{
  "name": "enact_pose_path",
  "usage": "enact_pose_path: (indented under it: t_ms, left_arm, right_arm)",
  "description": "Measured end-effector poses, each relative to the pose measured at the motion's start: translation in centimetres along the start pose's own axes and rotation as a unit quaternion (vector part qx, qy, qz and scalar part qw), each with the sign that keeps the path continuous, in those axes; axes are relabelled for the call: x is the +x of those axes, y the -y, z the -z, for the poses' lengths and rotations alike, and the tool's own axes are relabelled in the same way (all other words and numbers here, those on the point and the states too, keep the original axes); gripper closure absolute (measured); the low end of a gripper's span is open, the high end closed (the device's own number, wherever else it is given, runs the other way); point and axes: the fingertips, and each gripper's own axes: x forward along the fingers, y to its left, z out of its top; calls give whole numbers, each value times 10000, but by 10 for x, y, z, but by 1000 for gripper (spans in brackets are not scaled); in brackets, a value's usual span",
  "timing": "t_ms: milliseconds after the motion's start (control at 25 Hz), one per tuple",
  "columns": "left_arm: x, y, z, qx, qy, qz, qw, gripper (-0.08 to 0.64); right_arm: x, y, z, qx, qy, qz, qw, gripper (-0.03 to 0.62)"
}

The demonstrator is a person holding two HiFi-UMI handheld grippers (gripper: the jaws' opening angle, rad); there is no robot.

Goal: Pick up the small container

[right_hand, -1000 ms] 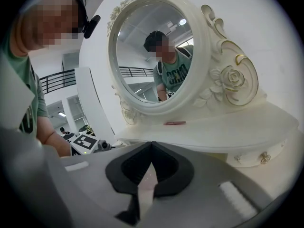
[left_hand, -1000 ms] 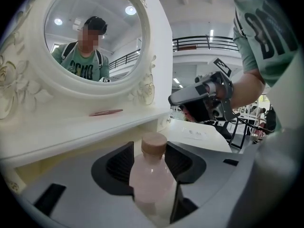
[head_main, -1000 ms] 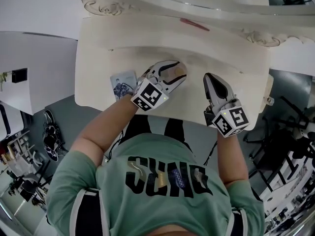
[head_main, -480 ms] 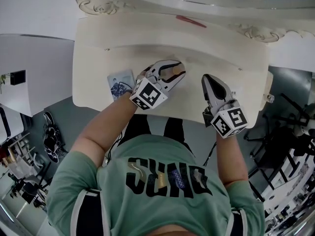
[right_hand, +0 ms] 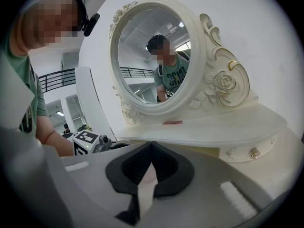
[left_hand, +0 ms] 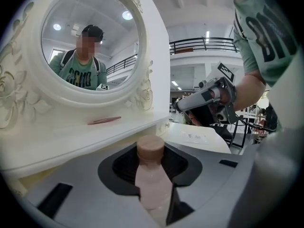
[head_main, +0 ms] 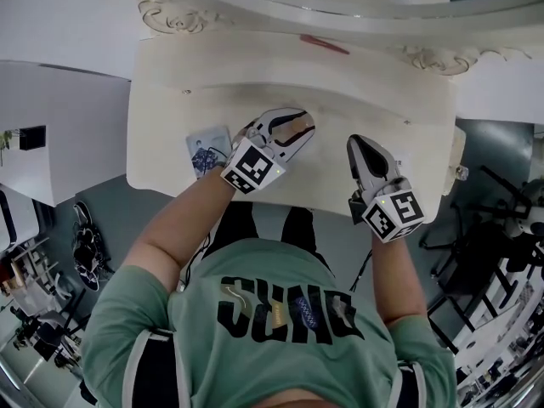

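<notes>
Small pale-pink container (left_hand: 151, 184), tan cap, upright between jaws of left tool (head_main: 304, 124)

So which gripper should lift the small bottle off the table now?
Left. The left gripper has just been closing its jaws and now clamps the bottle between them. The right gripper is shut, empty, and sits apart to the side.

The left gripper (head_main: 303, 124), pointing toward two o'clock in the head view, has just closed its jaws: wide apart a second ago, they now pinch the pale small container (left_hand: 151, 175) between them.
</notes>
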Motion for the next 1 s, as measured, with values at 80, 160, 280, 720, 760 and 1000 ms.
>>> enact_pose_path:
  t_ms: [80, 160, 280, 720, 760, 1000]
  left_arm:
    - [-2, 2, -3, 28, 4, 20, 10000, 430]
    - [-5, 3, -6, 30, 21, 18, 10000, 430]
    - [-11, 5, -14, 14, 76, 3, 10000, 430]
    - [-32, 7, -51, 18, 287, -72, 9996, 430]
    - [-34, 8, -55, 25, 302, -71, 9995, 430]
    - [-46, 5, -83, 1, 411, -129, 9991, 430]
  right_arm:
    - [-1, -1, -3, -16, 21, 7, 10000, 583]
    - [-2, -3, -6, -41, 45, 0, 10000, 583]
    - [-4, -7, -11, -82, 71, -16, 9999, 583]
    - [-11, -22, -31, -222, 185, -48, 9996, 583]
    - [-12, -23, -33, -239, 199, -50, 9995, 583]
    - [-15, -32, -54, -346, 289, -71, 9990, 583]
